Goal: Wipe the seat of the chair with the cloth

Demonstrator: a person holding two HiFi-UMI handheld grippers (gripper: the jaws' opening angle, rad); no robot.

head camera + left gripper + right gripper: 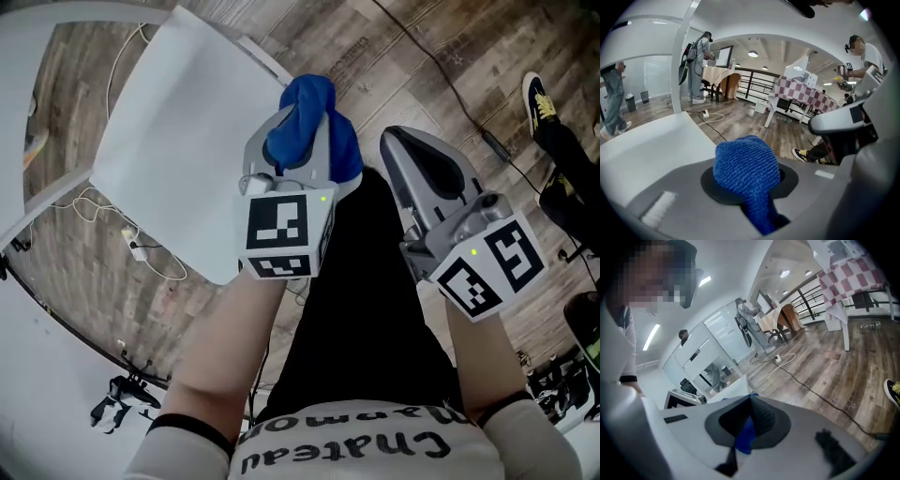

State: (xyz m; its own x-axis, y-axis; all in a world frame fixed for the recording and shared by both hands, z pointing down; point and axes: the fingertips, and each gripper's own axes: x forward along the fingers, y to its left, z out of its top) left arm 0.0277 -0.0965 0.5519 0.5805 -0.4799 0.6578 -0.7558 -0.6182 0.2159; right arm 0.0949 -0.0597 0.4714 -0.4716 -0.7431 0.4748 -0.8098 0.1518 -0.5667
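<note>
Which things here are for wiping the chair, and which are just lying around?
For the job:
- blue cloth, clamped in the left gripper
- white chair seat

Just lying about:
- white power strip with its cord on the floor
- black cable across the floor
- checkered table further back

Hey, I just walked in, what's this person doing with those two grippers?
A person holds a gripper in each hand. The left gripper is shut on a bunched blue cloth, held beside the white chair seat and apparently not touching it. The right gripper has its jaws together and carries nothing. No wiping appears under way.
</note>
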